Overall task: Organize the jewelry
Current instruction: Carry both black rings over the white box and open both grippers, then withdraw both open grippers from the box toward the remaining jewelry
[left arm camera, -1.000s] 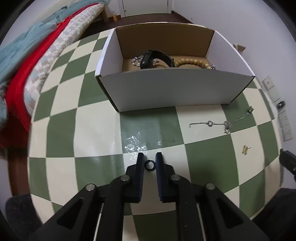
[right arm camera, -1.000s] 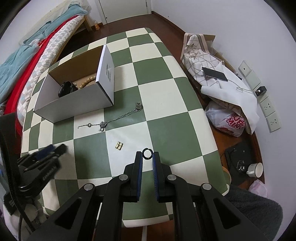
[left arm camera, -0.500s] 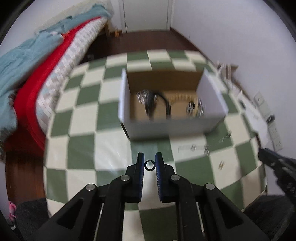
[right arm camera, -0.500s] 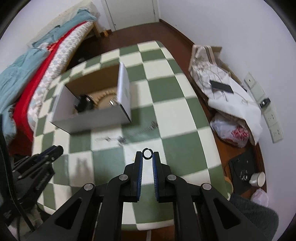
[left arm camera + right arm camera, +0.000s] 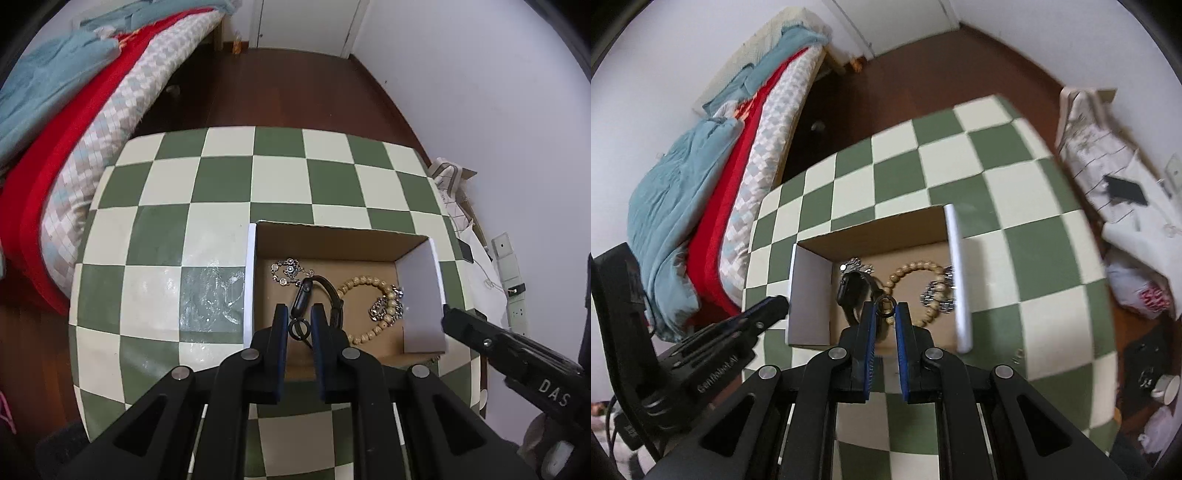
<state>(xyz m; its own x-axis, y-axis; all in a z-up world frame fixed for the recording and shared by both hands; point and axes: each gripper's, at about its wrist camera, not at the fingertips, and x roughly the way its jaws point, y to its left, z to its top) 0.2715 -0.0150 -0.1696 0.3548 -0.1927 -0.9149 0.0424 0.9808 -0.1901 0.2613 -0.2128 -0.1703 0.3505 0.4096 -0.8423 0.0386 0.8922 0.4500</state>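
Left gripper (image 5: 299,328) first: its blue-lined jaws are drawn in close, pinching a small dark ring (image 5: 298,328) at the tips, held above the near part of the open cardboard box (image 5: 332,236). Right gripper (image 5: 885,306), same picture: jaws narrowed to a slim gap, a second dark ring (image 5: 885,305) clamped between the tips, also hanging over the box interior.

Down inside the box, just beyond the left gripper's ring, lies a black watch (image 5: 306,299) with its strap curling toward the box's right wall. Past the watch, toward the far-left corner of the box, sits a silver link bracelet (image 5: 290,271). Right of the watch, a wooden bead bracelet (image 5: 369,295) loops across the floor of the box, with a silver chain piece (image 5: 386,308) bunched on it near the right wall.

The box rests on a green-and-cream checkered table (image 5: 221,177); a patch of clear film or glare shows on the squares just left of the box.

Beyond the table, dark wood floor (image 5: 280,92). Left of the box, across the table edge, a bed with a red blanket (image 5: 92,110) and blue bedding (image 5: 48,66). Right of the box, bags and a phone against the white wall (image 5: 480,92). A closed door (image 5: 303,26) stands farthest back.
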